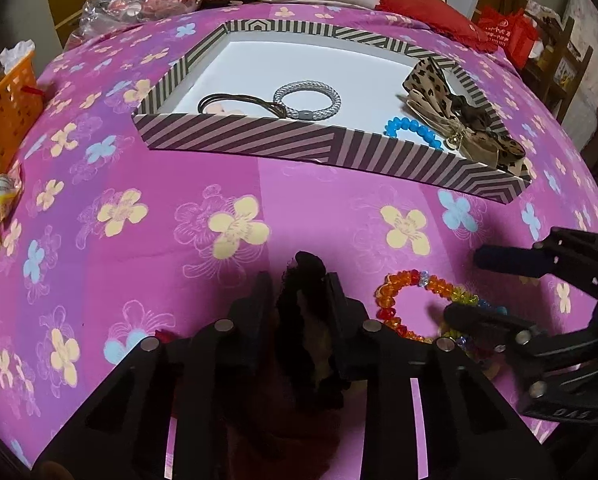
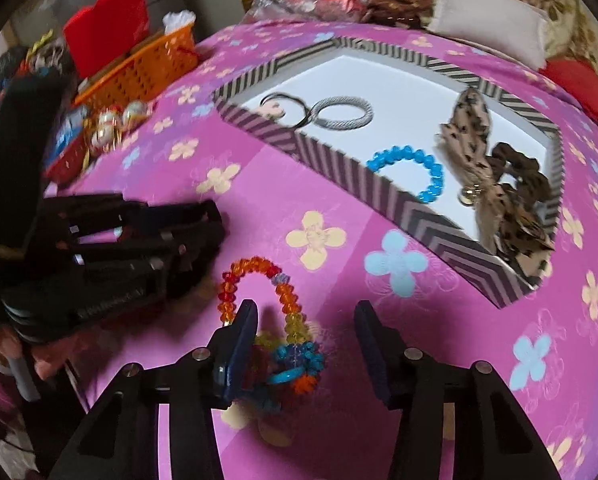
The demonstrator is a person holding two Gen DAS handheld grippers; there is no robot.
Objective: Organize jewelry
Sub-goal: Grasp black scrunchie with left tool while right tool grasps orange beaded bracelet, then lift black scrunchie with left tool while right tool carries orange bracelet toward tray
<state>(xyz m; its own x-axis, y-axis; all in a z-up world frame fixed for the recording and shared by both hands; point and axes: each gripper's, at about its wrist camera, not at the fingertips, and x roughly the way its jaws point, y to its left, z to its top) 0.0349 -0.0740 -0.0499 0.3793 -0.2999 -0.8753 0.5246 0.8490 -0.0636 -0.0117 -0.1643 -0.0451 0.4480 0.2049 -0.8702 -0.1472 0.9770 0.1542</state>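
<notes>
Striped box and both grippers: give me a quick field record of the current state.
surface: pink floral cloth
box: striped box, open, white inside
box contents: grey hair tie, brown elastic, blue bead bracelet, leopard bow
outside box: multicolour bead bracelet on the cloth, plus tangled coloured pieces by the right gripper
left gripper: shut on a dark fuzzy hair accessory
right gripper: open, one finger beside the bracelet, nothing gripped
clutter: orange basket at the cloth edge
</notes>
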